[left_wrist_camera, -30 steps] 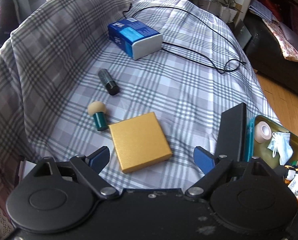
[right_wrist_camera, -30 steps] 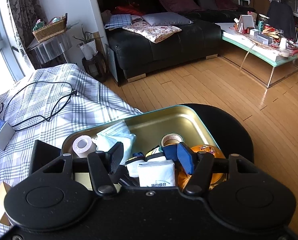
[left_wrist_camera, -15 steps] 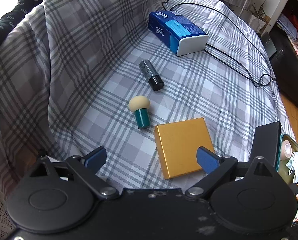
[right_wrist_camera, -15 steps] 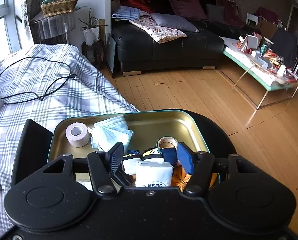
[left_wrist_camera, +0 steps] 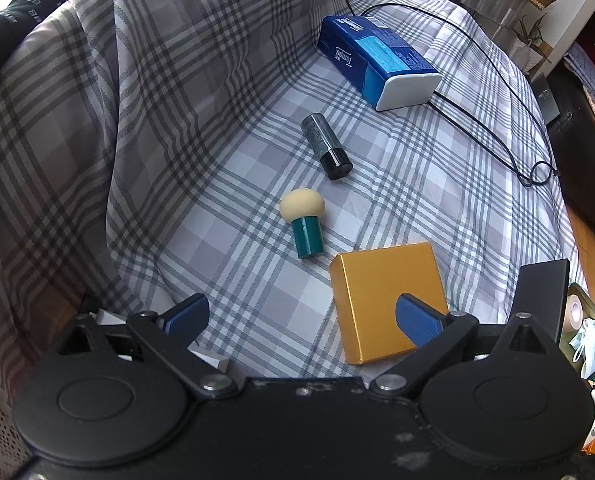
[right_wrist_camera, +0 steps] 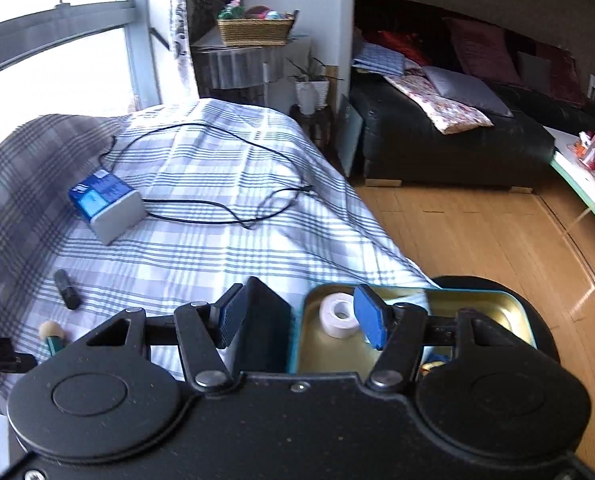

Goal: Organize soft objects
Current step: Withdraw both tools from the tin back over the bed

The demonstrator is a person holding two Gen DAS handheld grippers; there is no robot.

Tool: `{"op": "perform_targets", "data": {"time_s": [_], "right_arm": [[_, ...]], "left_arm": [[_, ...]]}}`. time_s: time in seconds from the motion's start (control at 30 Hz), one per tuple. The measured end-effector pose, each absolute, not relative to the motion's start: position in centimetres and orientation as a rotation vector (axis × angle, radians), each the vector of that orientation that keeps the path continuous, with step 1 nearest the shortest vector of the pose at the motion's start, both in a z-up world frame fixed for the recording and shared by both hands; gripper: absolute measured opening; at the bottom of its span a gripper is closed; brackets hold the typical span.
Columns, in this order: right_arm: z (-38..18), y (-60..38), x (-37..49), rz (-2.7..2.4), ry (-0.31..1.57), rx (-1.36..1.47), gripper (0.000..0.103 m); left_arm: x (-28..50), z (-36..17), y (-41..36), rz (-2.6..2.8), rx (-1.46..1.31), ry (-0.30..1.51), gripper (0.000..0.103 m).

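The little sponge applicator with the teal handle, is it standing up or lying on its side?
Lying on its side. The sponge applicator rests lengthwise on the plaid sheet, its beige sponge head pointing away from the yellow box.

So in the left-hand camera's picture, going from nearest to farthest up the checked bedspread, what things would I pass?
Gold box → sponge puff with the green handle → dark tube → blue tissue pack.
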State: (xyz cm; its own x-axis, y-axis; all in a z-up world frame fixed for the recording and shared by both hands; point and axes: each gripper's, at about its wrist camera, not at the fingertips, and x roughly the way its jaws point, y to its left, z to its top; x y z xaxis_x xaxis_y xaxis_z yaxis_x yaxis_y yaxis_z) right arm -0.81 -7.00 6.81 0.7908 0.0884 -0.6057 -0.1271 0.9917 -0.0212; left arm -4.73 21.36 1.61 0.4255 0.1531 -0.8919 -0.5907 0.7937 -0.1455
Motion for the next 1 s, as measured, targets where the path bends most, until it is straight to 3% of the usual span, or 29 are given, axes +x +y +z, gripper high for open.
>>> {"op": "perform_targets", "data": {"time_s": [0.37, 1.0], "right_arm": [[7.1, 1.8, 1.8, 0.383, 0.718, -0.163, 0.054], [1.4, 11.6, 8.2, 0.582, 0.874, -0.358, 0.046]], "left_arm": [[-4.9, 0.6, 19.7, 0.453, -0.519, 1.063, 0.1], [-5.2, 1.0, 19.3, 0.48, -0.489, 1.026, 0.1]]}}
